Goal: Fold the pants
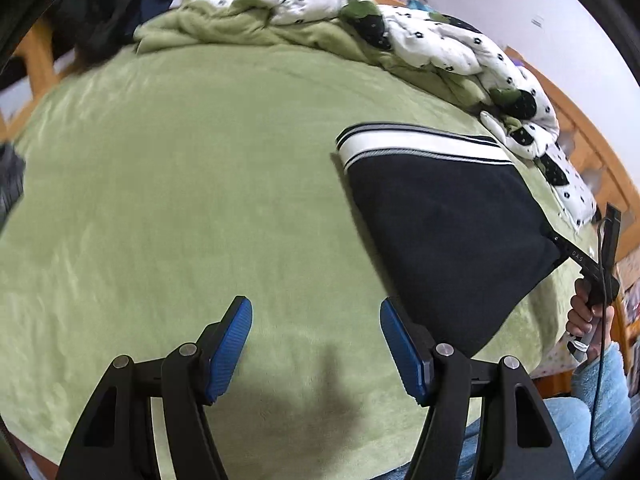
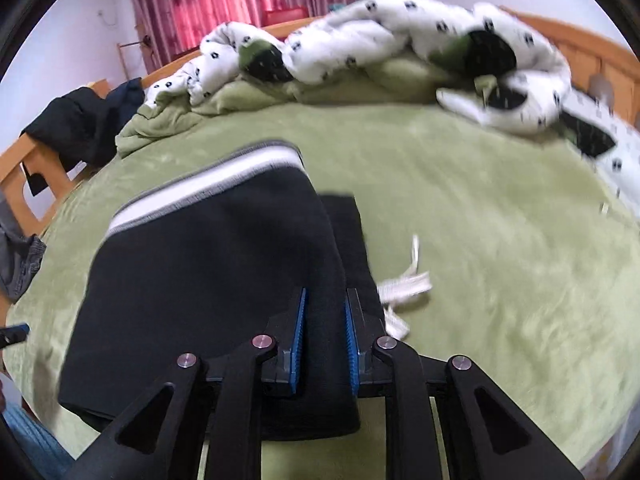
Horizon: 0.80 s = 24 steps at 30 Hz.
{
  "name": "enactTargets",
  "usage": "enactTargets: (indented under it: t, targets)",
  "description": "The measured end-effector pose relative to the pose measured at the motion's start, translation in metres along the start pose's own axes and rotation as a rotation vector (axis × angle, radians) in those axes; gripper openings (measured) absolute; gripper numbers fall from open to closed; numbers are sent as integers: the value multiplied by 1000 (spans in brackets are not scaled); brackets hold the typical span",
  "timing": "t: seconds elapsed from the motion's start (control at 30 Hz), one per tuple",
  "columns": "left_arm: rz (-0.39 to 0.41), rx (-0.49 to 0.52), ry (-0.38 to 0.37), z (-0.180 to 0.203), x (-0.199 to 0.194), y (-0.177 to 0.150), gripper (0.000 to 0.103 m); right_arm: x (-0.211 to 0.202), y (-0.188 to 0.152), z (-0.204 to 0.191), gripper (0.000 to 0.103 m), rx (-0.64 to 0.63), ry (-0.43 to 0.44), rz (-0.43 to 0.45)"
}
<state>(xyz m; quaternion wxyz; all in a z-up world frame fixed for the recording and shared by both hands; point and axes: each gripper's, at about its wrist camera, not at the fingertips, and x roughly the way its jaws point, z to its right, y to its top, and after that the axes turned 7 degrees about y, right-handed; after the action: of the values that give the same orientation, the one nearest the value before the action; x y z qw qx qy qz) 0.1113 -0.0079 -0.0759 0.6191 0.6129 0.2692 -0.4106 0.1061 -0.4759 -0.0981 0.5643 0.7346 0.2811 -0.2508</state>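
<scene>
The dark navy pants (image 1: 448,232) with a white striped waistband lie folded on the green blanket (image 1: 200,200), at the right in the left wrist view. My left gripper (image 1: 316,312) is open and empty, to the left of the pants above bare blanket. My right gripper (image 2: 325,300) is shut on the near right edge of the pants (image 2: 200,280). A white drawstring (image 2: 404,284) trails out to the right of it. The right gripper also shows at the pants' far corner in the left wrist view (image 1: 576,256).
A bunched white patterned quilt (image 2: 380,40) and green bedding lie along the far side of the bed. A wooden bed frame (image 2: 600,52) rims it. Dark clothes (image 2: 80,124) hang over the frame at the left. Grey cloth (image 2: 16,264) lies at the left edge.
</scene>
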Motion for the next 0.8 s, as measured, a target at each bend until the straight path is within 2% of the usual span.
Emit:
enactTargets:
  t: [0.23, 0.27, 0.33, 0.4, 0.47, 0.63, 0.8]
  targets:
    - [36, 109, 20, 24, -30, 14, 65, -16, 4, -6, 37, 42, -30, -10]
    - [41, 108, 9, 26, -29, 14, 65, -19, 5, -8, 42, 40, -34, -21]
    - [38, 90, -24, 27, -23, 13, 65, -24, 6, -13, 46, 29, -39, -24]
    - [24, 59, -78, 28, -11, 12, 65, -30, 6, -16, 59, 25, -54, -12]
    - [11, 35, -124, 31, 5, 12, 65, -34, 11, -14, 63, 39, -62, 11]
    - [-15, -17, -240, 34, 50, 22, 65, -17, 30, -8, 67, 72, -29, 11]
    - [-57, -47, -278, 38, 100, 40, 65, 38, 61, -9, 66, 8, -44, -66]
